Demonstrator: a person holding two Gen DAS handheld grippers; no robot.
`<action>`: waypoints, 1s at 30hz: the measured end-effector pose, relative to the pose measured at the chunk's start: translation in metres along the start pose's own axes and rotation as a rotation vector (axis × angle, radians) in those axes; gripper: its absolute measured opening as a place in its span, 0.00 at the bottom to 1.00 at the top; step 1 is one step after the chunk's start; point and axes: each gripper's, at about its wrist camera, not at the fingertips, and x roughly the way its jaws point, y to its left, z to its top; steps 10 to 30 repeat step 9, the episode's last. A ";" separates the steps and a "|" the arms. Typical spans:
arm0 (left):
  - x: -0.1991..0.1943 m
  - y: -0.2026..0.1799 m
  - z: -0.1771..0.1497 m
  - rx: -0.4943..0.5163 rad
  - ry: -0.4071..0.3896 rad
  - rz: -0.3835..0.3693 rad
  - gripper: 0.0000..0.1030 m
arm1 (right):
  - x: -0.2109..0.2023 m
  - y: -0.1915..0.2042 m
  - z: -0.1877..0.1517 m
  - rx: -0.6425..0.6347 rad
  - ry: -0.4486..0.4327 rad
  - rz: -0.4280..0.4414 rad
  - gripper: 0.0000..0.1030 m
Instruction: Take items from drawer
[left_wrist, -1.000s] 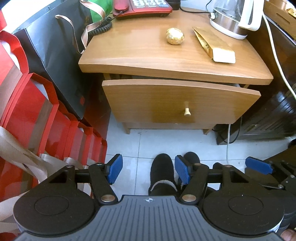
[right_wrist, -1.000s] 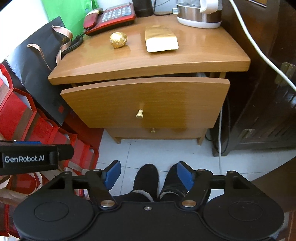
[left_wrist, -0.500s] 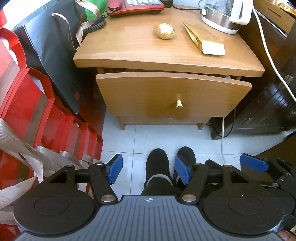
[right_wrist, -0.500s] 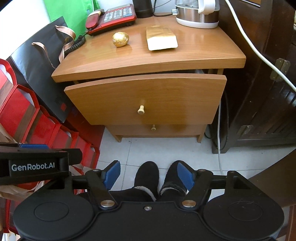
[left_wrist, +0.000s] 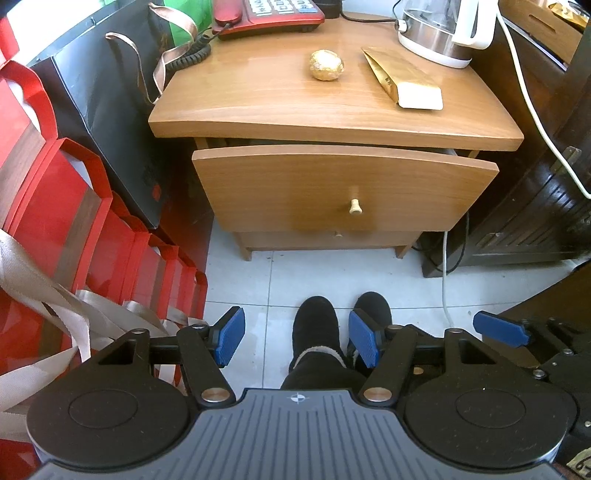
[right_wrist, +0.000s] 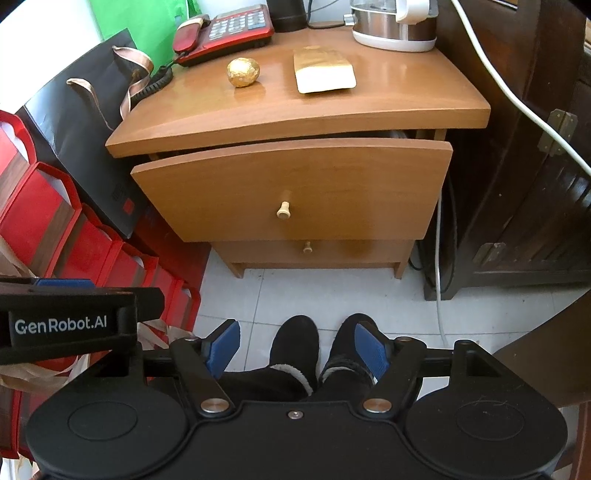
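Note:
A wooden nightstand's top drawer (left_wrist: 343, 184) (right_wrist: 295, 192) is pulled out slightly, with a pale knob (left_wrist: 355, 206) (right_wrist: 283, 210); its inside is hidden. On the nightstand top lie a gold foil ball (left_wrist: 326, 65) (right_wrist: 243, 72) and a gold packet (left_wrist: 402, 83) (right_wrist: 324, 71). My left gripper (left_wrist: 297, 341) is open and empty, held well back from the drawer above the floor. My right gripper (right_wrist: 297, 349) is open and empty too, equally far back.
A red telephone (left_wrist: 266, 14) (right_wrist: 225, 31) and a kettle (left_wrist: 439, 29) (right_wrist: 393, 26) stand at the back of the top. Red bags (left_wrist: 74, 229) and a black bag (left_wrist: 107, 103) crowd the left. A dark cabinet (left_wrist: 546, 184) and a white cable (right_wrist: 439, 258) are right. Black slippers (left_wrist: 317, 328) stand below.
Both grippers have pulled back from the nightstand, which now looks smaller and farther. Both stay open and empty.

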 end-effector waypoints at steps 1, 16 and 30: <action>0.000 0.000 0.000 0.000 -0.001 -0.001 0.64 | 0.000 0.000 0.000 0.000 0.000 0.001 0.65; -0.002 0.000 0.000 -0.003 -0.008 0.004 0.64 | -0.003 -0.001 0.000 0.007 -0.007 -0.001 0.65; -0.002 0.000 0.000 -0.003 -0.008 0.004 0.64 | -0.003 -0.001 0.000 0.007 -0.007 -0.001 0.65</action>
